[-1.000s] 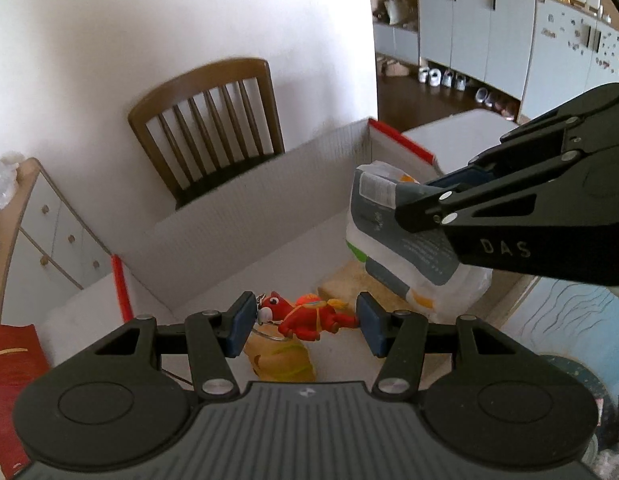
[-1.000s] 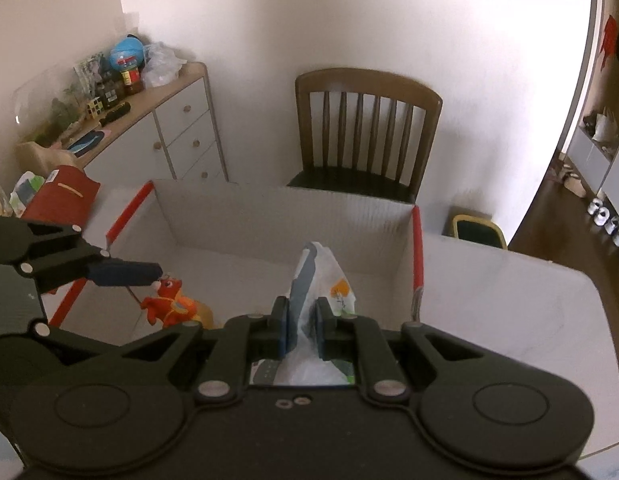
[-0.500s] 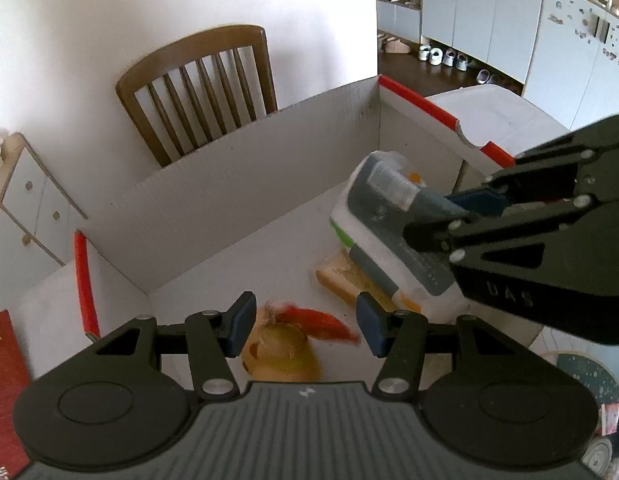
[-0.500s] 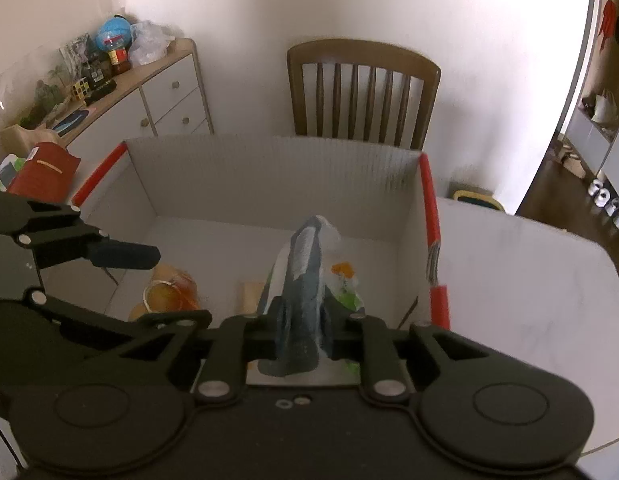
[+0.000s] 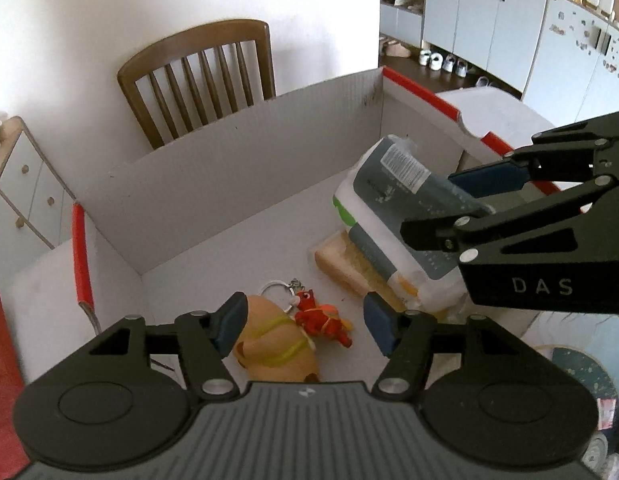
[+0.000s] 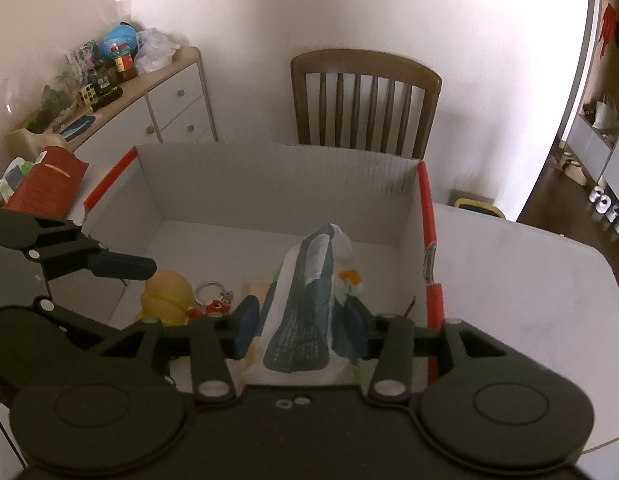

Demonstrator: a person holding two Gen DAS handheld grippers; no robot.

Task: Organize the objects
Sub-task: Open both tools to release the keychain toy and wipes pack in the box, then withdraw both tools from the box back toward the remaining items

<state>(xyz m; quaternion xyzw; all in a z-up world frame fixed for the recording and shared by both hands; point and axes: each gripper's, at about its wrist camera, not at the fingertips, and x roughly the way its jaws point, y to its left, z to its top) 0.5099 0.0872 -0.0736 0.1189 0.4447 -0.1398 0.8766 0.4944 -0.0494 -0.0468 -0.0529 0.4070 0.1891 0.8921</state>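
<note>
A white cardboard box with red edge strips stands on the table. My left gripper hovers low inside it, its jaws opening and open. A red toy keychain lies loose on the box floor beneath them, against a tan plush. My right gripper straddles a white and dark grey plastic pack. Its jaws are opening, the pads just clear of the pack's sides. The pack leans on a tan slice-shaped item near the box's right wall.
A brown wooden chair stands behind the box. A white sideboard with clutter on top is at the left, a red bag beside the box. White tabletop extends to the right of the box.
The red toy left the left gripper's fingers and now lies on the box floor by the plush. The right jaws, shut on the pack before, have spread; the pack sits lower in the box.
</note>
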